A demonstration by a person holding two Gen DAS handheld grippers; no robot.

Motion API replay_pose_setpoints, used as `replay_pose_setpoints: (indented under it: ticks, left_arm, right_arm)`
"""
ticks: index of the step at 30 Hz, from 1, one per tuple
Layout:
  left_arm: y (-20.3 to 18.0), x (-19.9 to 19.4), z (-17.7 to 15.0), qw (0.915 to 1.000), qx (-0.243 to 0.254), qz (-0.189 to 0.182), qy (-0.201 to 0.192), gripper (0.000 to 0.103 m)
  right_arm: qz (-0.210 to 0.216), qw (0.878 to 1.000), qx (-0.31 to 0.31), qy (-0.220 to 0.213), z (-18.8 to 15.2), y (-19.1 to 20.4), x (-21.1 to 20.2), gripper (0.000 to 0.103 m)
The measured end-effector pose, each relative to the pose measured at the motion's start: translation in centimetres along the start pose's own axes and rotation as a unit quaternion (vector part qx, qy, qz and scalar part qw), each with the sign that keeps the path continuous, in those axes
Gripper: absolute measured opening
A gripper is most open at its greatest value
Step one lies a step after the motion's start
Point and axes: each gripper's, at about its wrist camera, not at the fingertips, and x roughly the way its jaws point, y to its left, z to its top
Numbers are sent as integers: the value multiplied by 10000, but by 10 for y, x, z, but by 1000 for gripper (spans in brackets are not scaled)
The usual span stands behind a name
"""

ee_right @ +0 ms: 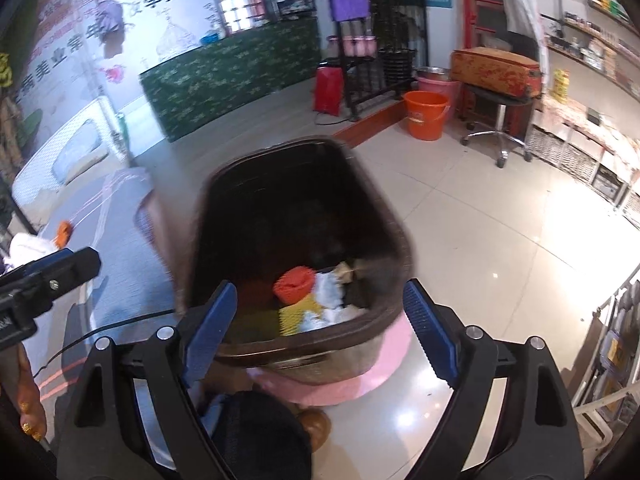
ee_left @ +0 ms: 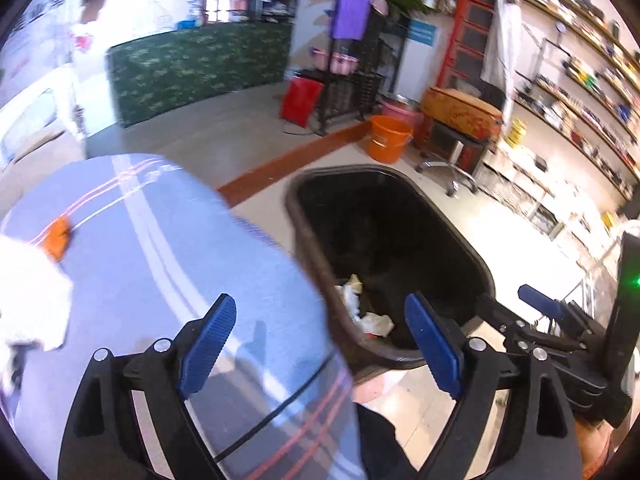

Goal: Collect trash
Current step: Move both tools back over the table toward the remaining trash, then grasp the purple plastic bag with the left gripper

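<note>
A dark brown trash bin (ee_left: 316, 240) stands on the tiled floor beside a table with a grey-blue striped cloth (ee_left: 160, 248). In the right wrist view the bin (ee_right: 296, 350) holds an orange wrapper (ee_right: 294, 282), a yellow piece (ee_right: 296, 314) and white crumpled paper (ee_right: 330, 300). In the left wrist view only white paper (ee_left: 360, 308) shows inside. My left gripper (ee_left: 320, 344) is open and empty, over the table edge and bin rim. My right gripper (ee_right: 318, 328) is open and empty, just above the bin's near rim. An orange scrap (ee_left: 58, 238) and a white cloth or tissue (ee_left: 28, 292) lie on the table.
An orange bucket (ee_right: 425, 114), a pink basin (ee_right: 438, 84), a stool with a patterned cushion (ee_right: 496, 68) and a red bag (ee_right: 328, 88) stand across the floor. Shelves (ee_left: 576, 120) line the right wall. A pink mat (ee_right: 360, 376) lies under the bin.
</note>
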Motion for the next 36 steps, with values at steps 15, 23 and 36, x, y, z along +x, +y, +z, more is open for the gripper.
replay_pose_setpoints:
  ticks: [15,23,36]
  left_arm:
    - [131,-88,-53,9740,-1359,1713,-589,92]
    - [202,-128,-67,9453,-2034,2463,-664,92]
    - [290,-130,-58,9246,-2859,2485,-401,70]
  right_arm:
    - [1132,9886,-939,337,-22,115,-9,87]
    - [1536,9765,-1473,342,-32,171,-23,87]
    - [1679,9687,-1776,428,-42,196,-34,87]
